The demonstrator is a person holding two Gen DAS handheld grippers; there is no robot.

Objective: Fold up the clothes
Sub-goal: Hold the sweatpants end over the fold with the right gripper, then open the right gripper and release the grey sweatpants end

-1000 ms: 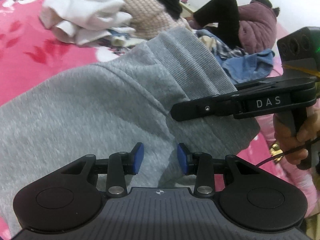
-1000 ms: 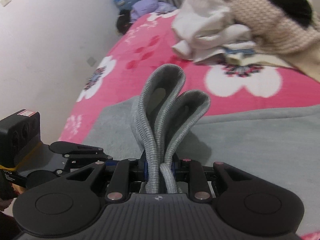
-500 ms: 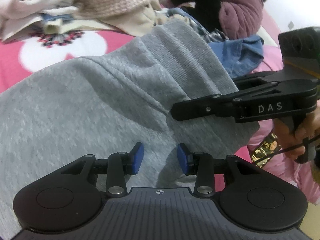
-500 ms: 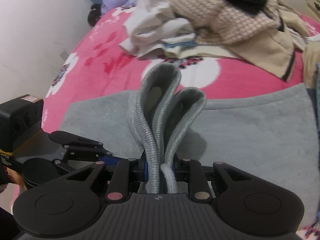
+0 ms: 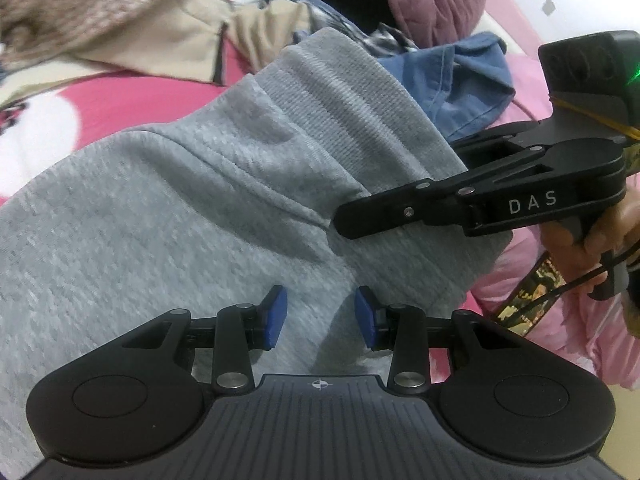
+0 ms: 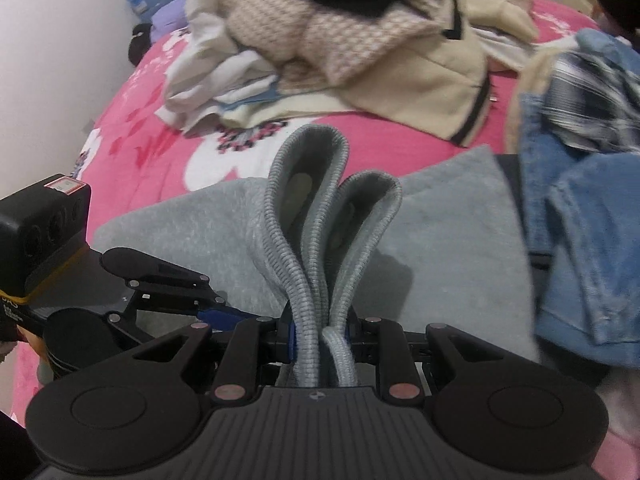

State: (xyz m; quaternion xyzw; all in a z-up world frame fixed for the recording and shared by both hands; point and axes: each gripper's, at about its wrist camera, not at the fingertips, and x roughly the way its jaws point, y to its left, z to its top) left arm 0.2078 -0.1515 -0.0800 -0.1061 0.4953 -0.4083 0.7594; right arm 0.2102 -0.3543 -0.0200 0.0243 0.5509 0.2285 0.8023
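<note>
A grey sweatshirt lies spread over the pink bed. My left gripper hovers open just above the grey cloth, its blue pads apart with nothing clamped between them. My right gripper is shut on the sweatshirt's ribbed hem, which stands up from the jaws in two folded loops. In the left wrist view the right gripper reaches in from the right and pinches the ribbed band. The left gripper shows at the lower left of the right wrist view.
A pile of unfolded clothes sits beyond the sweatshirt: a knitted beige sweater, white garments, a cream jacket and a blue denim piece. The pink floral blanket covers the bed, with a white wall at the left.
Both grippers have swung rightwards across the bed with the grey sweatshirt; the clothes pile has drifted left in both views and the denim has come into view. Gripper states are unchanged.
</note>
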